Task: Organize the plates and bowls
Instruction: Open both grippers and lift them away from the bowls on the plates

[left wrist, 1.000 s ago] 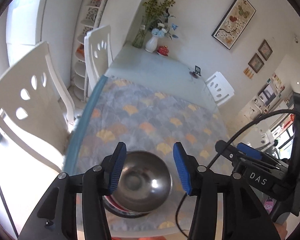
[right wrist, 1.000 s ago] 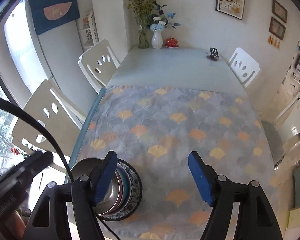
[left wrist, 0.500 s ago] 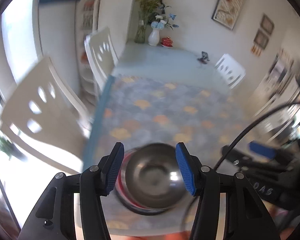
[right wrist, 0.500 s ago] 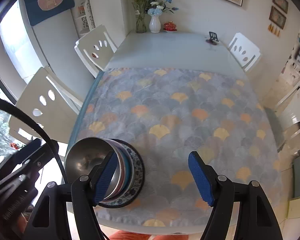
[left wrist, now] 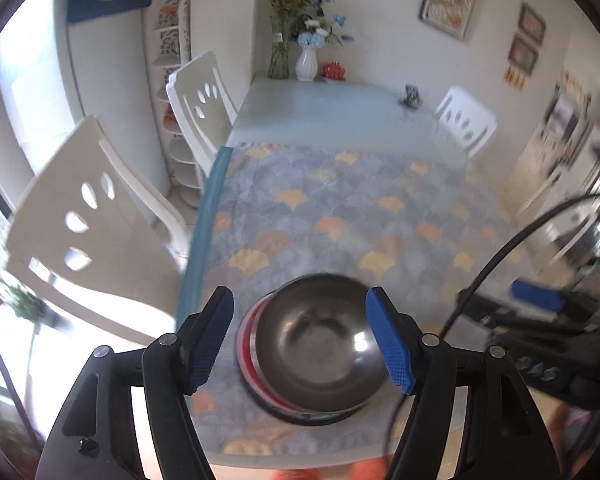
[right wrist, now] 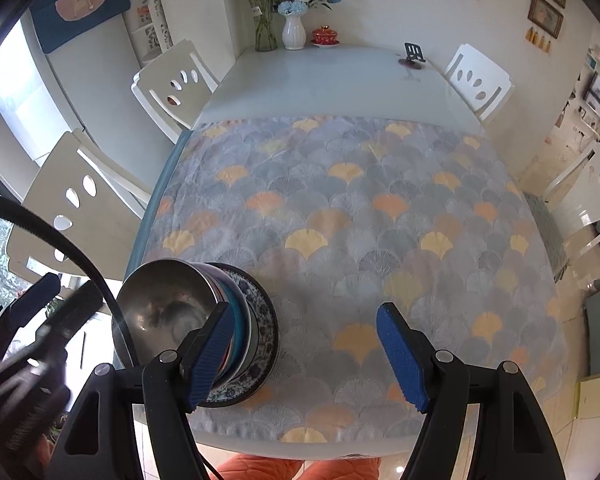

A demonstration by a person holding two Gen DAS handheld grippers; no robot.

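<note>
**Mia:** Bowls first! What did the left wrist view show?

**Ben:** The left gripper (left wrist: 300, 340) hung right over the steel bowl (left wrist: 320, 348). Its blue fingers (left wrist: 210, 344) were spread wide, one on each side, and held nothing. The bowl sat on top of a stack near the front left corner of the tabletop (left wrist: 340, 104). That view was a bit blurry.

**Mia:** And the right wrist view?

**Ben:** The right gripper (right wrist: 304, 354) was spread wide too, and empty. The stack lay off to its left, by its left finger. So I think the left gripper was nearer and should do the next grab.

**Mia:** Did one view show more?

**Ben:** Yes. Only the right view showed the stack from the side: the steel bowl (right wrist: 164, 308) on top, colored bowls under it, and a blue patterned plate (right wrist: 264, 344) at the bottom, on the fan-print cloth (right wrist: 360, 200).
</note>
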